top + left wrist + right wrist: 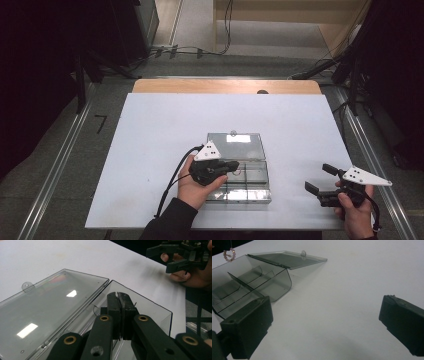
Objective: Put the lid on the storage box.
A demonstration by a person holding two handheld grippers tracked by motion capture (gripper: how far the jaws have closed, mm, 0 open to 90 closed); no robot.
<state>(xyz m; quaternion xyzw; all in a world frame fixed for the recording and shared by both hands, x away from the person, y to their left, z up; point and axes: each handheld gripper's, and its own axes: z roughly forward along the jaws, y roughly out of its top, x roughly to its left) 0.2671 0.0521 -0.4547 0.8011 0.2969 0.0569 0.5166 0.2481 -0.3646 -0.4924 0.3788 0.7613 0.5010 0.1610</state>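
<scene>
Clear compartment box (239,172), lid open, mid-table

A lab or test room is shown: a white table (150,150) is ringed by metal rails (60,165), floor cables (200,50) and dark stands (80,80)

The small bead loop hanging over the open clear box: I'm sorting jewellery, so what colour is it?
Pale pink beads, clearest in the right gripper view.

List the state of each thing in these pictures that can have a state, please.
Clear plastic compartment box: open, its hinged lid laid flat on the white table.
Left gripper: shut, held over the box, a thin thread at its tips.
Right gripper: open, holding nothing, beside the box.
</scene>
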